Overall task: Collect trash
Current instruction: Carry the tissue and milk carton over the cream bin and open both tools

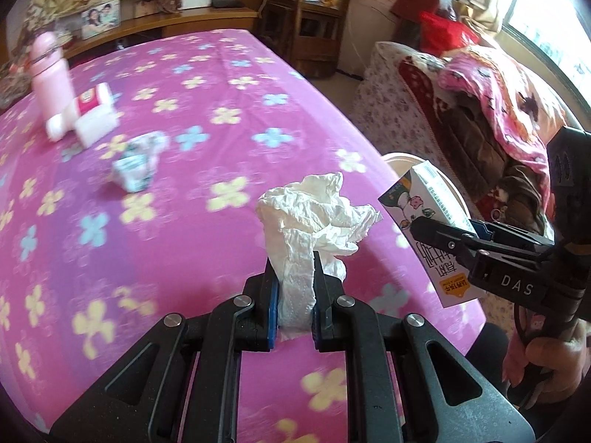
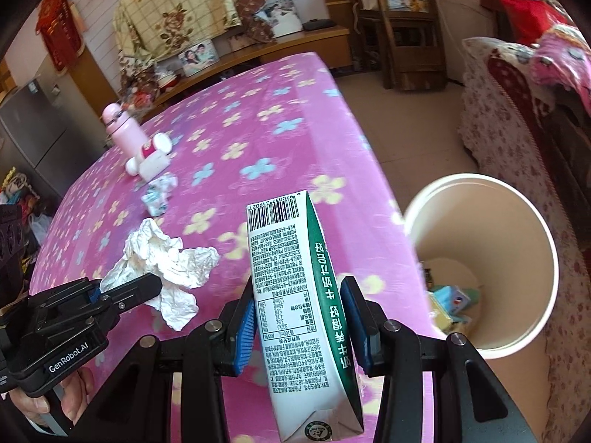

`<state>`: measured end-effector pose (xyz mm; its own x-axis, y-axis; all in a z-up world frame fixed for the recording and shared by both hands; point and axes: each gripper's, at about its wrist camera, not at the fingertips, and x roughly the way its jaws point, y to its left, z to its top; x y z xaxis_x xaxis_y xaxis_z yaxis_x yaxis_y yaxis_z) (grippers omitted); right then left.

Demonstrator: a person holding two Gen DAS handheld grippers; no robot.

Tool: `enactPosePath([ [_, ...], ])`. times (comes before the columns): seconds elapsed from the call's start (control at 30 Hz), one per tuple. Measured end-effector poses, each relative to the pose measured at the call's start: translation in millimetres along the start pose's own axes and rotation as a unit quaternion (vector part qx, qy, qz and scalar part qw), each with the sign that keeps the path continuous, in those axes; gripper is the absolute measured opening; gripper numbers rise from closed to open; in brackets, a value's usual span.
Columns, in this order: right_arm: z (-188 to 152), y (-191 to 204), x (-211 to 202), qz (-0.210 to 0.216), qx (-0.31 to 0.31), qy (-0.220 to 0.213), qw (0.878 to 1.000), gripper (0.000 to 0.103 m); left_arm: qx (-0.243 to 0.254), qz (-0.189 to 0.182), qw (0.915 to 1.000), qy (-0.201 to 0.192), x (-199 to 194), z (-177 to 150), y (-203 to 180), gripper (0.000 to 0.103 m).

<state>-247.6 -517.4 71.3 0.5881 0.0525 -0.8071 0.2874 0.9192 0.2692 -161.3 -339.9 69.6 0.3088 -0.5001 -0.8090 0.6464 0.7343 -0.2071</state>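
- Right gripper (image 2: 301, 317) pinches the white-and-green milk carton (image 2: 295, 295), long axis along its fingers
- White round bin (image 2: 532, 243) lies at two o'clock, nearer this hand
- Left gripper (image 1: 291, 295) pinches the crumpled white tissue (image 1: 314, 217)

Bright daylight glares from the window (image 1: 546, 29); the far bedspread (image 1: 166, 118) is motion-blurred, and fisheye edges bend and darken

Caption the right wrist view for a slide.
Right gripper holds a carton beside the bin; left gripper holds tissue.
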Motion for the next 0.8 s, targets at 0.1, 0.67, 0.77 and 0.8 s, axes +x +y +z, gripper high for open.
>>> enactPosePath([
  [0.1, 0, -18, -6, -0.008, 0.013, -0.003, 1.000, 0.042, 0.010, -0.011, 0.9999, 0.002, 8, 6, -18, 0.011],
  [0.67, -5, -96, -17, -0.042, 0.070, -0.006, 0.997, 0.042, 0.048, -0.043, 0.9977, 0.020, 45, 27, -84, 0.011],
  [0.77, -6, -105, -17, -0.046, 0.077, -0.005, 0.996, 0.042, 0.054, -0.046, 0.9973, 0.021, 50, 30, -92, 0.011],
  [0.8, -6, -108, -17, -0.047, 0.079, -0.005, 0.996, 0.042, 0.054, -0.048, 0.9971, 0.023, 53, 31, -95, 0.011],
])
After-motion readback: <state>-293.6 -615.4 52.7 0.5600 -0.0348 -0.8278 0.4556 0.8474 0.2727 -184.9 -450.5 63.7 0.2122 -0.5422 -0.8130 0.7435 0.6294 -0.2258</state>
